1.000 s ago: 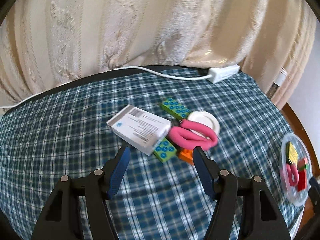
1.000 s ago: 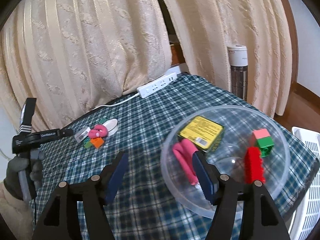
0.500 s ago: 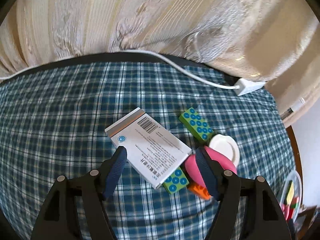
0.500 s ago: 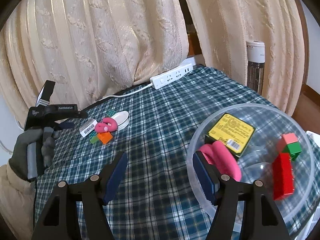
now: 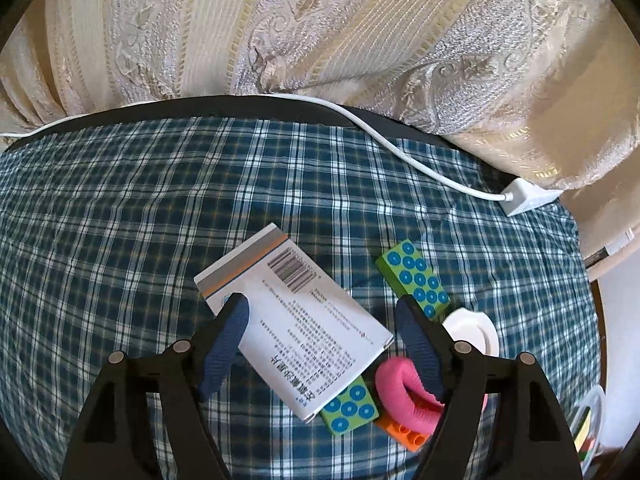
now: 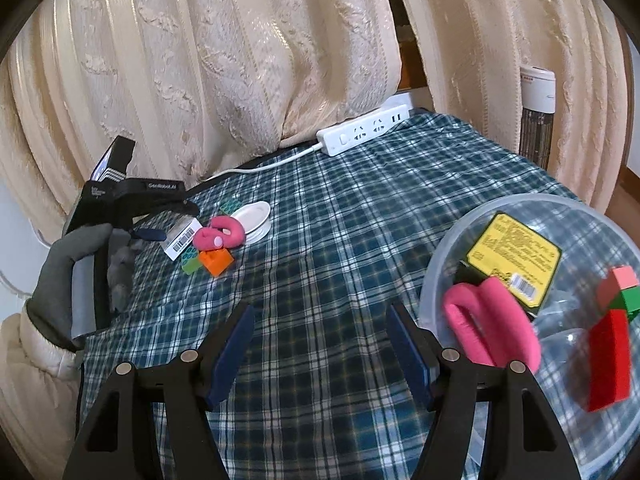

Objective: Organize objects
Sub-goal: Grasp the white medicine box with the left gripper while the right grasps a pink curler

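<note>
A: Left wrist view: the white medicine box [image 5: 296, 322] with a barcode now fills the space between the blue pads of the left tool [image 5: 322, 314]. A second ago it lay well ahead of the tool. The jaws are wide open, one pad over the box's near corner, the other beside its far edge, not closed on anything.

B: So what does that mean?

A: I judge the box is the next item to collect; the grip has not happened yet. It rests tilted on a green studded brick [image 5: 349, 405]. Beside it are a pink foam ring [image 5: 404, 394], an orange brick [image 5: 402, 432], a second green brick [image 5: 414, 278] and a white lid [image 5: 476, 326].

B: And the other hand?

A: In the right wrist view, the right tool [image 6: 320, 332] hovers open and empty, just beside a clear plastic bowl [image 6: 434, 264]. The bowl holds a yellow-labelled tin [image 6: 516, 256], a pink foam ring, and red and green blocks.

B: The setting?

A: A tabletop [image 5: 120, 220] under blue-green plaid cloth, a white power strip [image 6: 366, 130] at its back edge, cream patterned curtains [image 6: 240, 60] behind.
</note>
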`<state>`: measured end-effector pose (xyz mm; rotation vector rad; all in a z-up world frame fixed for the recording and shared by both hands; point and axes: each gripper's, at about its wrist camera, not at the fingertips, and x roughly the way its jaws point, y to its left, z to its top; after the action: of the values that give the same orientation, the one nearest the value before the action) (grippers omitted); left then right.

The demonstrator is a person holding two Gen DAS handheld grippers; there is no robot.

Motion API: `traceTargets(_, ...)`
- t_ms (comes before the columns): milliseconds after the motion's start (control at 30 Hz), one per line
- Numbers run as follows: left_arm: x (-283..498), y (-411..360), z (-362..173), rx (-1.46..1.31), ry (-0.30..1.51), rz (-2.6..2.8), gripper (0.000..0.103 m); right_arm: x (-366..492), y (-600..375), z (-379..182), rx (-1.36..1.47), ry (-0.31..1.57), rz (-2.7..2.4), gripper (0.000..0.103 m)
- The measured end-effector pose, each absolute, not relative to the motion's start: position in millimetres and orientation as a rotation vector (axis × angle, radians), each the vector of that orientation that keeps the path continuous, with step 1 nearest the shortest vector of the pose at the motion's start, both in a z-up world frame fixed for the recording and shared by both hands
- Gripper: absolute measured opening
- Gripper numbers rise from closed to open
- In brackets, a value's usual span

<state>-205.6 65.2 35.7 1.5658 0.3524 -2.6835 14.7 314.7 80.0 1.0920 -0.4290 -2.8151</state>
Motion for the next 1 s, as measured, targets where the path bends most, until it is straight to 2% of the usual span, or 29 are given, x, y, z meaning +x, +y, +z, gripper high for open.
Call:
traceTargets(400,-203.5,53.9,27.4,1.538,0.275,-2.614,0.079,4.8,302.0,76.9,1.103,-0.420,-2.791,0.071)
traceTargets(700,-178.3,34.7,15.0,1.593,0.313,-2.604,0.079,0.8,292.9,75.1,1.114,-0.408,-2.771,0.071)
traceTargets(833,-168.2,23.2,10.2,1.609,0.395,-2.624,0.079,-3.5,286.6,74.4,1.119,-0.396,-2.759,0.071)
traceTargets(1000,-165.6,24.2,9.3,1.594,0.369,-2.666,0.079,-10.5,273.0,76.5,1.111,-0.336,-2.748,0.071)
